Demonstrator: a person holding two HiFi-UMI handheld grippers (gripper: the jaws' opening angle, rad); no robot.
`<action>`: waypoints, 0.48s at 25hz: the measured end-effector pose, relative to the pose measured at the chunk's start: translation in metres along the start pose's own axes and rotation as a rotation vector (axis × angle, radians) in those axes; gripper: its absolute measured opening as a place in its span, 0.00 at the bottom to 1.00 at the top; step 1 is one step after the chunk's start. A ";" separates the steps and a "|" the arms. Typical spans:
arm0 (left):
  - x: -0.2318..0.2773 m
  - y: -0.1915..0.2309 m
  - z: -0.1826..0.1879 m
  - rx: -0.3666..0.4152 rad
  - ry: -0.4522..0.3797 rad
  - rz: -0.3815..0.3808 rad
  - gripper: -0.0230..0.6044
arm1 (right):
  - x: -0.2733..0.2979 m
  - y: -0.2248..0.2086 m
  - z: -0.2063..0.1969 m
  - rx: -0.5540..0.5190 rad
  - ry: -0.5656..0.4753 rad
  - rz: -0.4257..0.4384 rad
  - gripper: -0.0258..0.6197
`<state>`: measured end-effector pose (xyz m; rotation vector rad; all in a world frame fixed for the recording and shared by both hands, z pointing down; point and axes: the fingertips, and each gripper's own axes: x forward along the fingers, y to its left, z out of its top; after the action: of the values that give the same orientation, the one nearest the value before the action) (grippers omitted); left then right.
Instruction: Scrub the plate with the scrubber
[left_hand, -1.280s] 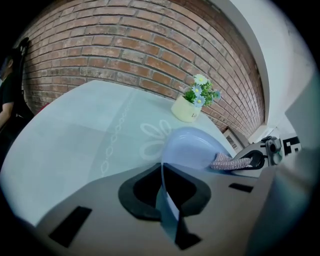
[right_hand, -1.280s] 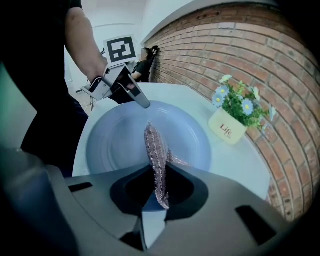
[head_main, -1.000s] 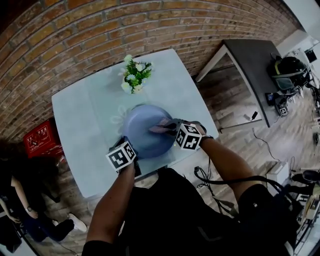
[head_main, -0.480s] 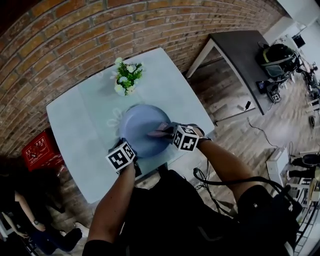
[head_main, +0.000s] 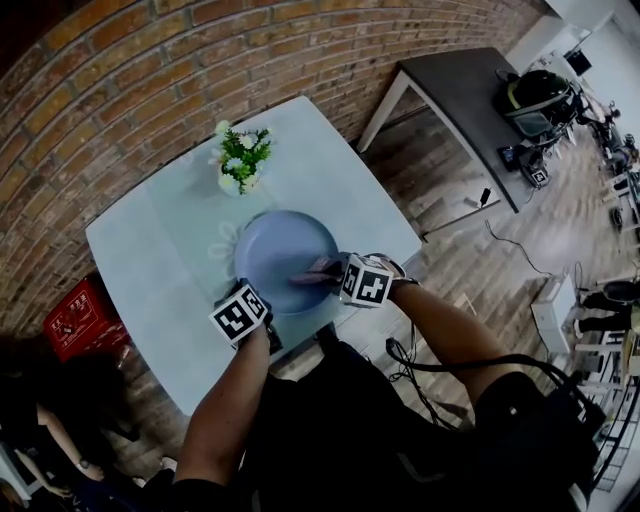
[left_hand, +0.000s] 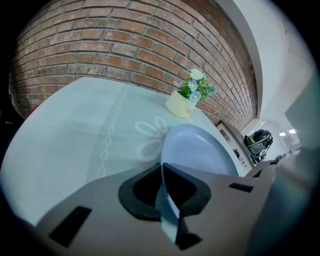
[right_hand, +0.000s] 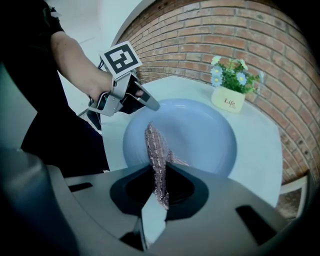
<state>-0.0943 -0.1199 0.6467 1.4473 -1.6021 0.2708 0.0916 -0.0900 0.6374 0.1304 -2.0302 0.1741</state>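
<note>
Looking straight down from the head view, I've got the plate (head_main: 285, 255) sitting on the pale table (head_main: 150, 250), toward the edge nearest me, with a little pot of flowers (head_main: 238, 162) just beyond it by the brick wall. It's round, shallow and soft blue-lilac, smooth all over with a low raised rim. My left gripper (head_main: 245, 295) is at its near-left rim. My right gripper (head_main: 335, 271) reaches in from the right and lays the scrubber (head_main: 314, 270) on the plate's inner face, right of centre.

Over to the left gripper view: my jaws are clamped on the plate's rim, the thin edge running right up between the two dark pads. From here the plate (left_hand: 200, 152) shows a glossy, clean-looking bowl and a paler rim line. I can't tell whether the near edge is lifted off the table or lying flat.

Now the right gripper view: my jaws are squeezed onto the scrubber (right_hand: 157, 150), a thin, pinkish-grey strip of glittery mesh that stands on edge out of the pads, its far end down on the blue surface. The plate (right_hand: 205, 132) fills the middle of the view, evenly coloured. Across it, my left gripper (right_hand: 152, 105) bites the far-left rim and the flower pot (right_hand: 228, 97) stands behind.
</note>
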 end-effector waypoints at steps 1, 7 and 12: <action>0.000 0.000 0.000 -0.002 0.003 -0.003 0.07 | 0.000 0.003 0.001 0.015 -0.001 0.010 0.13; 0.000 -0.001 -0.001 -0.028 0.017 -0.026 0.07 | -0.002 0.018 0.010 0.114 -0.023 0.061 0.13; 0.000 -0.001 -0.001 -0.045 0.031 -0.032 0.07 | 0.003 0.034 0.019 0.154 -0.013 0.112 0.13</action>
<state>-0.0929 -0.1193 0.6471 1.4266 -1.5496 0.2360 0.0678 -0.0600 0.6292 0.1140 -2.0374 0.4012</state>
